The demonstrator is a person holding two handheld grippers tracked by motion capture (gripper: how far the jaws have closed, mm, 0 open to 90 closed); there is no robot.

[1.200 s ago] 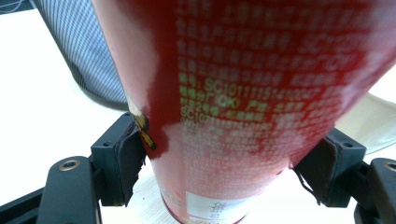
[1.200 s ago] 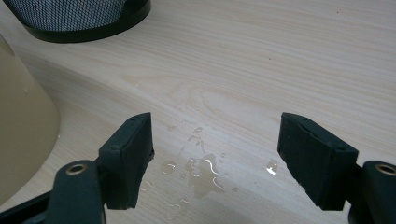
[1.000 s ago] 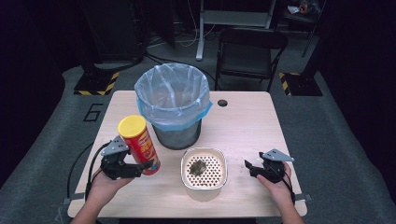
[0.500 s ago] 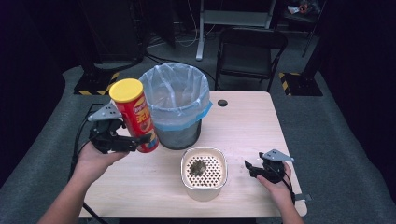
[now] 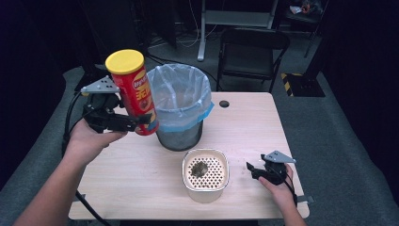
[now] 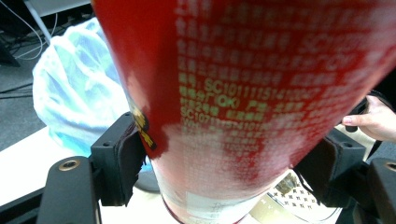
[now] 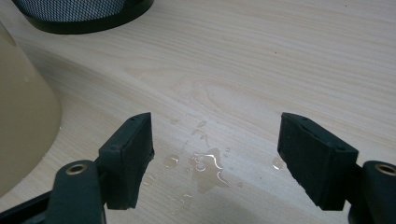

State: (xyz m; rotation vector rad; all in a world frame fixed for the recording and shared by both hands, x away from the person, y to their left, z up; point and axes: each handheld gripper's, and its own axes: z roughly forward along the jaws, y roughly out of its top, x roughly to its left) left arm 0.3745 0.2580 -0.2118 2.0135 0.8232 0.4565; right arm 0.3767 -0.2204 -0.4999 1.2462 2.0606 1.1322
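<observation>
A red chip can (image 5: 136,96) with a yellow lid is held in the air, tilted, just left of the bin (image 5: 179,106) lined with a blue bag. My left gripper (image 5: 136,123) is shut on the can's lower part; in the left gripper view the red can (image 6: 243,102) sits between both jaws (image 6: 224,168). My right gripper (image 5: 251,170) rests low at the table's right front, open, with nothing between its jaws; in the right gripper view that gripper (image 7: 215,154) stands over small water drops (image 7: 205,163) on the wood.
A cream strainer bowl (image 5: 205,174) with a dark clump in it stands at the table's front centre, its wall (image 7: 23,107) close to my right gripper. A folding chair (image 5: 251,52) stands behind the table (image 5: 141,179). A small round hole (image 5: 224,103) marks the tabletop.
My left gripper has lifted the chip can off the table, up and to the left, to the height of the bin's rim. The right gripper has stayed put.
</observation>
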